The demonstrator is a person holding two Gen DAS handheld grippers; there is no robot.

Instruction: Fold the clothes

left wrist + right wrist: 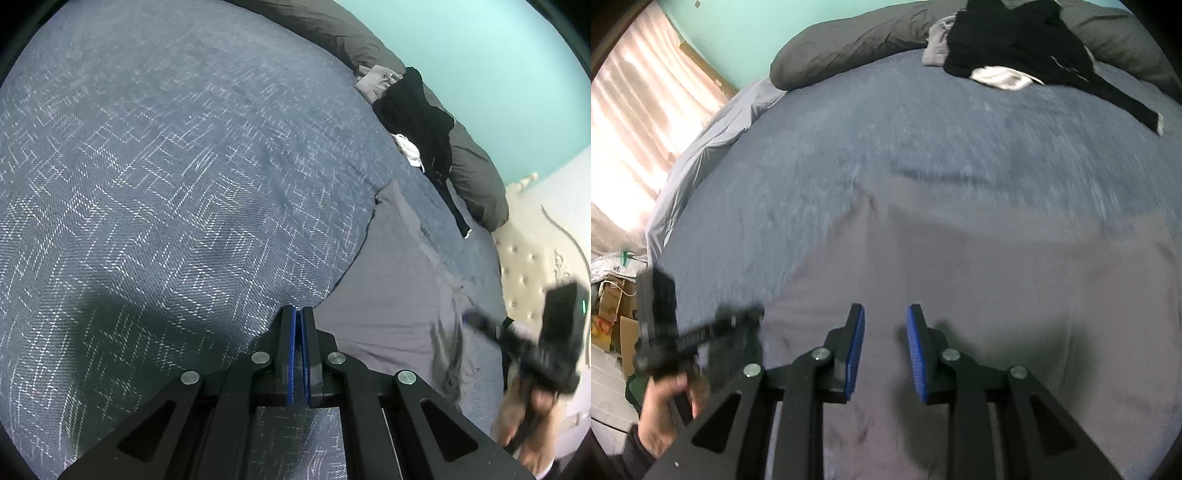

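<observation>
Grey garment [960, 277] lies flat on bedspread [166, 166]; we're mid-fold, left gripper [298, 314] pinched together w/ nothing visible between, right gripper [885, 314] apart & empty — next we'd grab an edge.

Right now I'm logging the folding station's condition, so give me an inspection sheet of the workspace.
Surface: bed with blue woven patterned cover.
Job's things: flat grey garment spread on the cover, in front of both grippers.
Clutter: heap of black, white and grey clothes against the dark grey pillows.
Grippers: left gripper shut at the garment's edge; right gripper open above the garment, nothing between its blue pads.
Cables: thin cable against the tufted cream headboard.
Surroundings: turquoise wall, curtained window, cardboard boxes.
</observation>
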